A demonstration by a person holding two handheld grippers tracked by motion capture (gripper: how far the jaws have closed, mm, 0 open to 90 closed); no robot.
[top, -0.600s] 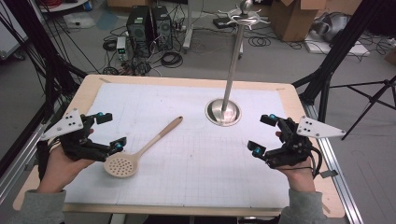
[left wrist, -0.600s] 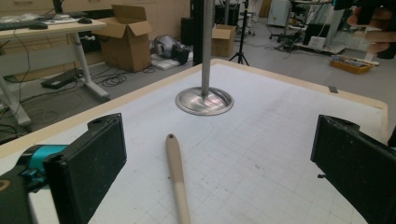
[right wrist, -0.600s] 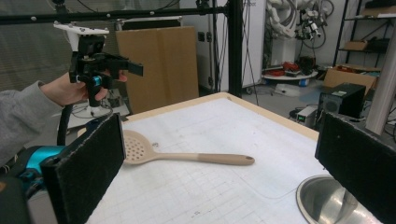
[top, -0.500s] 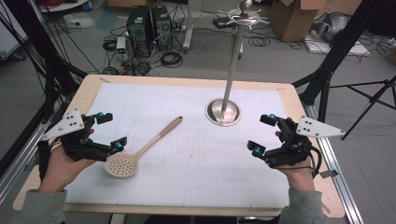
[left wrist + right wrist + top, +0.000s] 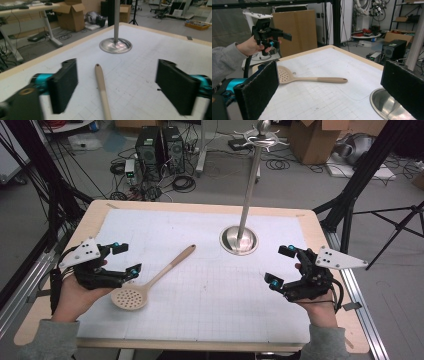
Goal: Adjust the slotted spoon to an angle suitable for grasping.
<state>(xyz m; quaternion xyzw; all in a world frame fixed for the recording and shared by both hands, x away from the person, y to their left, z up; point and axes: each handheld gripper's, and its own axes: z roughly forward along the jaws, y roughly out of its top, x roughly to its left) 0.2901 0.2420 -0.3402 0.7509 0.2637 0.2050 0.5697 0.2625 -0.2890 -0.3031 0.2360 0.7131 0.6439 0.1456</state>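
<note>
Both grippers — left (image 5: 123, 259), right (image 5: 280, 266) — gaped wide, holding nothing; closing carelessly, the left might have nudged the spoon (image 5: 150, 282) askew — its handle lay loose between the jaws.

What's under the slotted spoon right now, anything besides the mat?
The slotted spoon lies flat on the white grid mat, handle pointing toward the metal stand. Nothing else shows beneath it; the mat directly under its bowl is covered. The left gripper, open, is beside it, not touching.
</note>
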